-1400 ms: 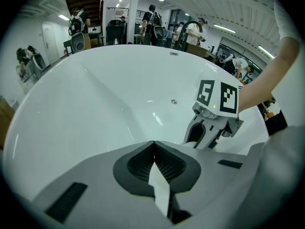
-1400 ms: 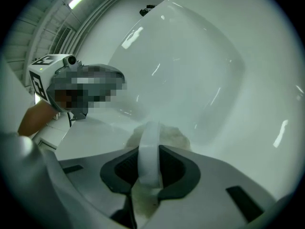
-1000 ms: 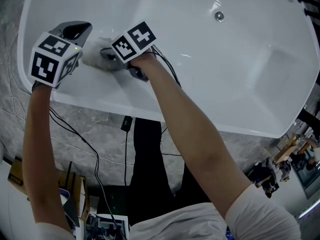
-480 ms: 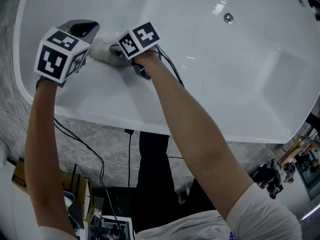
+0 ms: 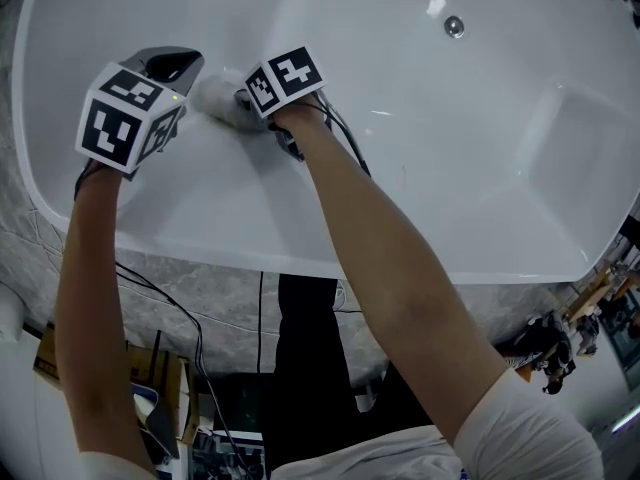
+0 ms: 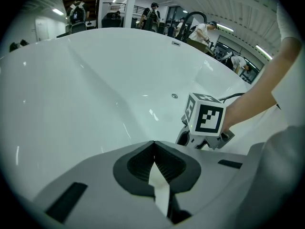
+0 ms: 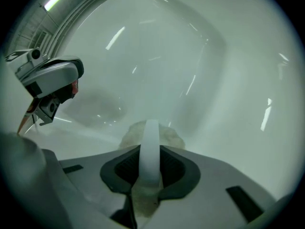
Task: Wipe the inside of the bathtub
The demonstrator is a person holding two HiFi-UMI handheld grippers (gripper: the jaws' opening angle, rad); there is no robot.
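The white bathtub [image 5: 420, 138] fills the head view, its drain [image 5: 454, 26] at the far right. My right gripper [image 5: 238, 98] is shut on a pale wiping cloth [image 5: 213, 95] and presses it against the tub's inner wall at the left end. In the right gripper view the cloth [image 7: 164, 135] bulges out past the shut jaws of the right gripper [image 7: 150, 128]. Just left of the cloth, my left gripper [image 5: 172, 65] hovers with its jaws shut and nothing in them. The left gripper view shows the left gripper [image 6: 153, 146] with the jaws together, and the right gripper's marker cube [image 6: 206, 117] ahead.
The tub's near rim [image 5: 300, 263] runs across the head view, with grey marbled floor [image 5: 200, 288] and cables [image 5: 190, 338] below it. People and equipment stand beyond the tub's far rim [image 6: 143, 32] in the left gripper view.
My right gripper has slid the cloth a little farther up along the tub wall. The left gripper has kept its place beside it, still shut.
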